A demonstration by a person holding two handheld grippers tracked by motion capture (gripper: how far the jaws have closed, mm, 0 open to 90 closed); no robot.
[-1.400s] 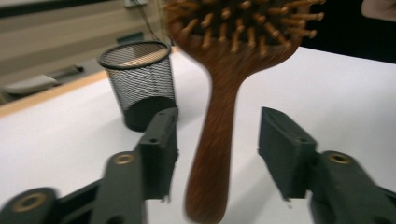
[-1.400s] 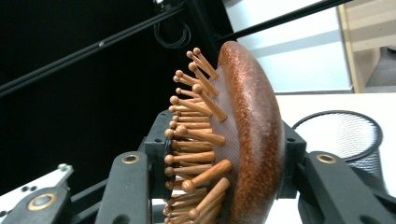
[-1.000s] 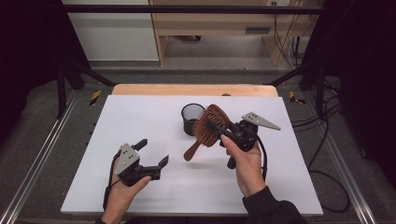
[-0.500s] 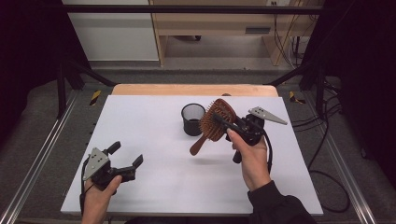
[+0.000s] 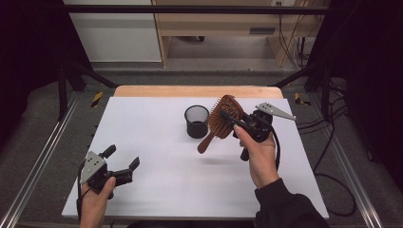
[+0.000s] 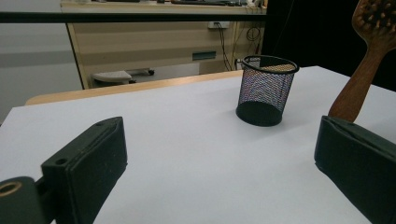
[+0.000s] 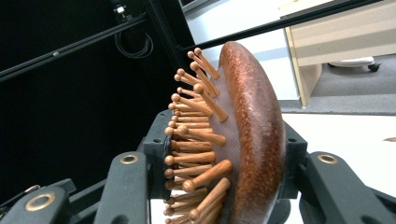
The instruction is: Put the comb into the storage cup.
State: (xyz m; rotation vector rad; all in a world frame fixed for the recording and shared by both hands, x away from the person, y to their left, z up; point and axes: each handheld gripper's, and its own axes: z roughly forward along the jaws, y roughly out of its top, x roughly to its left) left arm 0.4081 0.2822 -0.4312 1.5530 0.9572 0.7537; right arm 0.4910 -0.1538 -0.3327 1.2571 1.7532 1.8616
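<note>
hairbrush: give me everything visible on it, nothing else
The hairbrush looks wooden: reddish-brown oval paddle head with a glossy speckled back, a cushion face with ball-tipped wooden pins, and a plain tapered handle. It is held off the table, clamped across the head by the right tongs, one jaw against the pins, the other against the back. It is tilted, with the handle slanting down toward the table beside the mesh cup, apart from it. Nothing else touches it.

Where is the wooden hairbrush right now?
In the high view the hairbrush is off the table, clamped by its head in the right gripper, just right of the black mesh cup.
</note>
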